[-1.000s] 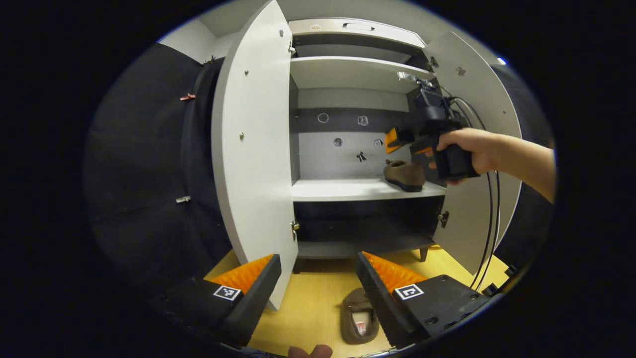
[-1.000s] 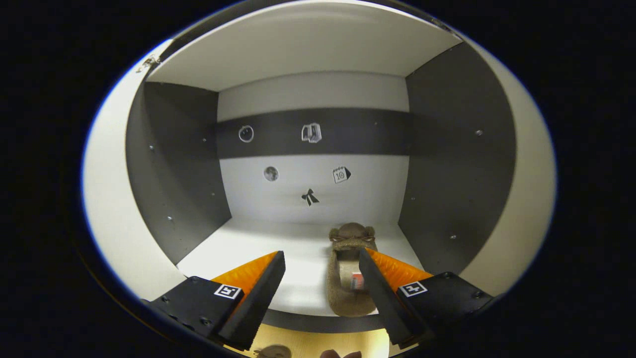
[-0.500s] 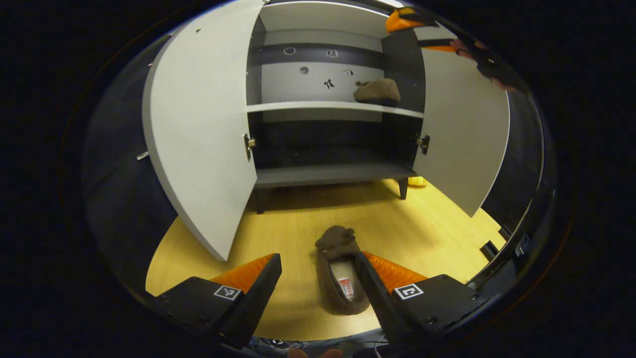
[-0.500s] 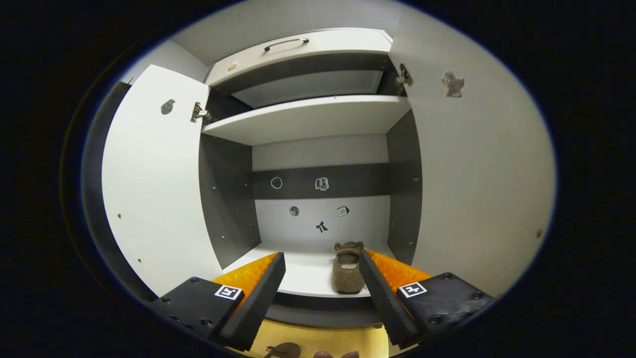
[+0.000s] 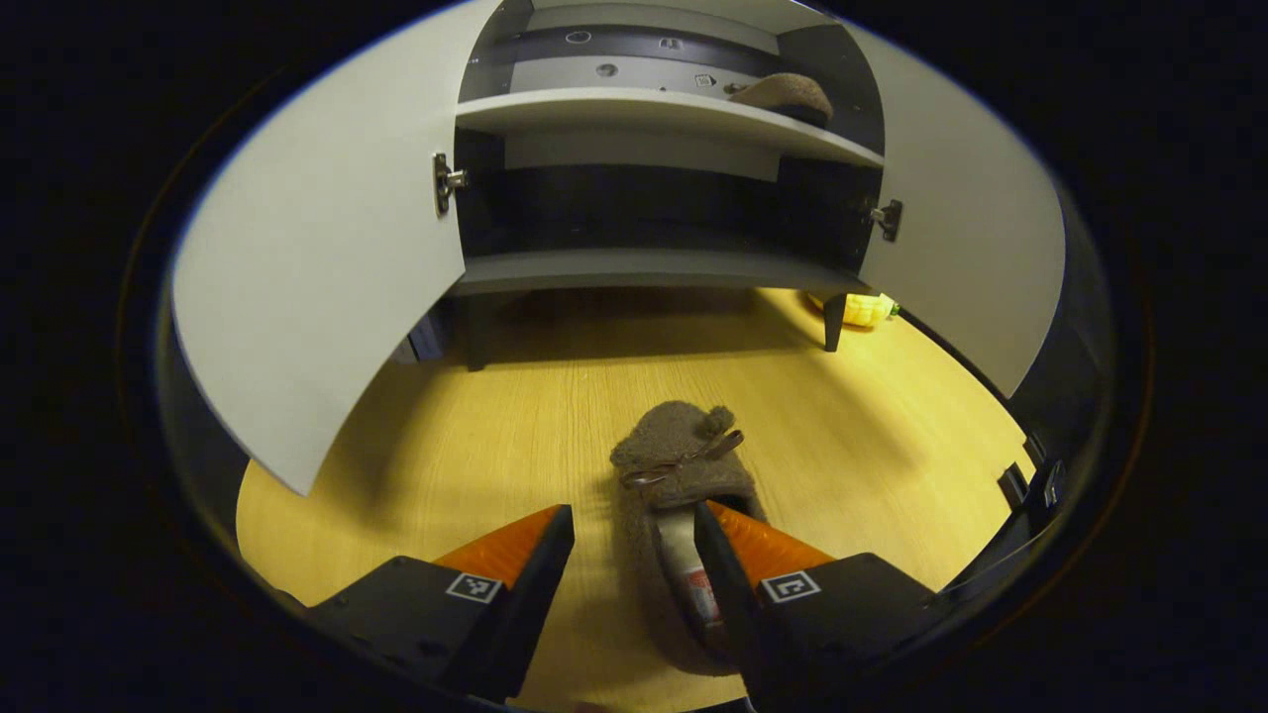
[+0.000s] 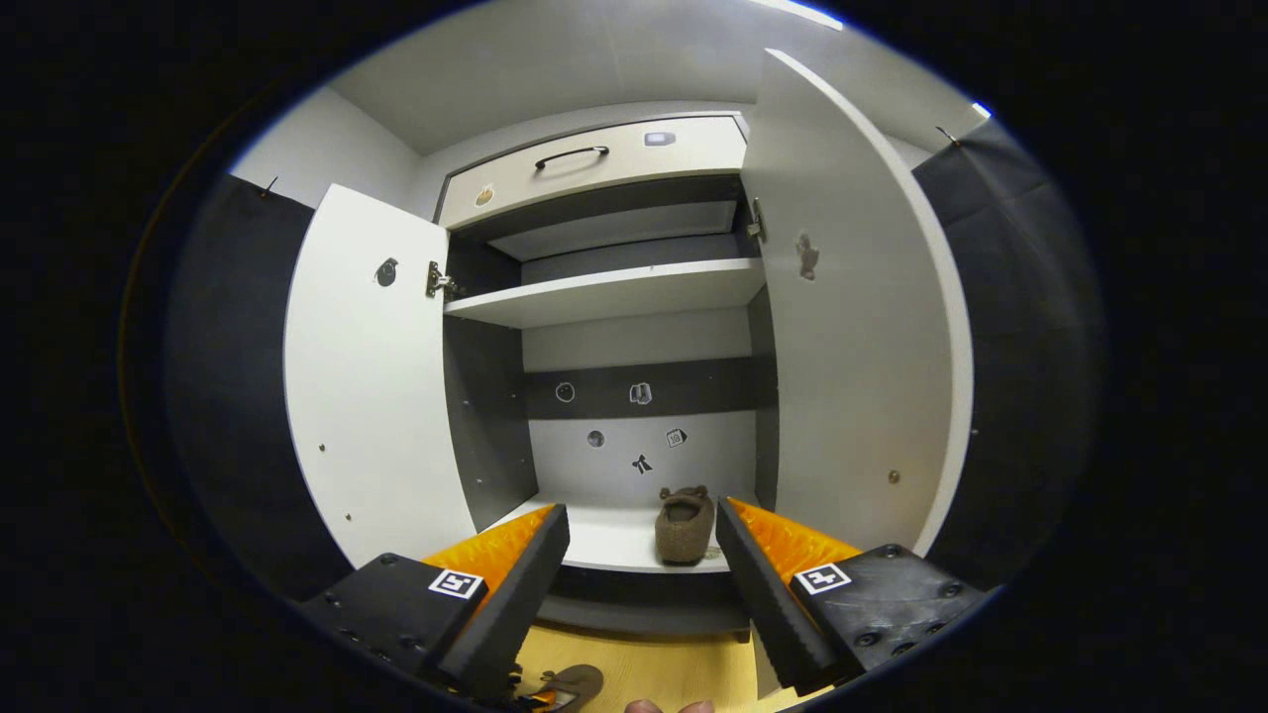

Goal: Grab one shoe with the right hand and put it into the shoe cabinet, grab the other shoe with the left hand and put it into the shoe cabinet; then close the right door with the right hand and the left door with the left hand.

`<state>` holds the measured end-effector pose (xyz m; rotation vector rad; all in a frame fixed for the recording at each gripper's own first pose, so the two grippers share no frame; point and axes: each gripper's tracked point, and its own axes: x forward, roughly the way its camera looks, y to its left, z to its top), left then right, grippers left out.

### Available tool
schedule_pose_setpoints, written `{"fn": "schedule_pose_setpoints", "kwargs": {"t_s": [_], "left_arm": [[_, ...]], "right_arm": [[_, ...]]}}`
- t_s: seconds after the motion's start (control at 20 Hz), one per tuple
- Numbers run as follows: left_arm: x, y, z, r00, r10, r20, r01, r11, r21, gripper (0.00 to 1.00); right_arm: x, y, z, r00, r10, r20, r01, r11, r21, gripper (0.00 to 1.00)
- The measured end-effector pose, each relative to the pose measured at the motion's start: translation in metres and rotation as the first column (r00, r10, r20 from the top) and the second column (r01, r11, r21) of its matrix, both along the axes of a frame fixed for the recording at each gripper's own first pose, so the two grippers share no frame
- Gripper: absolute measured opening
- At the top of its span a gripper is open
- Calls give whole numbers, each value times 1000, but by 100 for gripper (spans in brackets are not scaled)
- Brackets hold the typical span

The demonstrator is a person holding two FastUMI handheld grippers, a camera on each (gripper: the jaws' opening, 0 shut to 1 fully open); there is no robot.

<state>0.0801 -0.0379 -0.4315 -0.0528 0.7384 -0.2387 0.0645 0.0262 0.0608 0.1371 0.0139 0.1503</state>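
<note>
A: One shoe (image 6: 685, 525) on shelf. Other shoe (image 5: 680, 515) on floor (image 5: 475, 436), right below left gripper (image 5: 634, 540).
B: Axis?
A: Along fingers, toe toward cabinet (image 5: 654, 267). Jaws spread, one finger in the opening. Right gripper (image 6: 642, 540) spread, empty.

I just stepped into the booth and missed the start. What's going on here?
A person with a gripper in each hand is putting a pair of brown slippers into a shoe cabinet. One slipper already sits on the middle shelf, with both doors open. The right gripper hangs open in front of the cabinet, holding nothing. The left gripper is open and low over the other slipper on the wooden floor, one finger inside its opening, not yet gripping.
</note>
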Motion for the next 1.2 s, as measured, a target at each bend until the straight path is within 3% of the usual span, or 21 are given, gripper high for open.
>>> {"fn": "schedule_pose_setpoints", "kwargs": {"t_s": [0.2, 0.3, 0.4, 0.45, 0.5, 0.55, 0.6, 0.9, 1.2], "left_arm": [[16, -4, -24, 1000, -7, 0, 7, 1000, 30, 74], [23, -10, -29, 1000, 3, 1, -3, 1000, 18, 65], [30, -17, -28, 1000, 10, 14, -10, 1000, 6, 50], [33, -14, -27, 999, 27, 18, -27, 999, 23, 35], [35, -11, -28, 999, 46, 14, -46, 998, 34, 31], [37, -8, -26, 998, 69, 8, -69, 997, 36, 18], [38, -9, -20, 996, 83, 9, -83, 996, 33, 11], [48, -2, 57, 993, 94, 69, -97, 994, 50, 6], [56, 19, 159, 980, 185, 67, -188, 982, 35, 6]], "right_arm": [[-13, -23, 0, 999, -34, -6, 34, 999, -12, 98], [-21, -32, 1, 999, -50, -4, 50, 998, -40, 98], [-28, -37, 1, 998, -59, -7, 59, 997, -43, 98], [-31, -39, 1, 998, -62, -11, 62, 997, -38, 98], [-33, -42, 2, 998, -67, -7, 66, 997, -40, 98], [-36, -45, 2, 998, -70, 0, 70, 996, -51, 98], [-38, -46, 1, 997, -72, -1, 72, 996, -60, 98], [-45, -54, 0, 998, -69, 7, 69, 995, -70, 98], [-50, -56, -3, 998, -59, 9, 60, 995, -74, 98]]}}
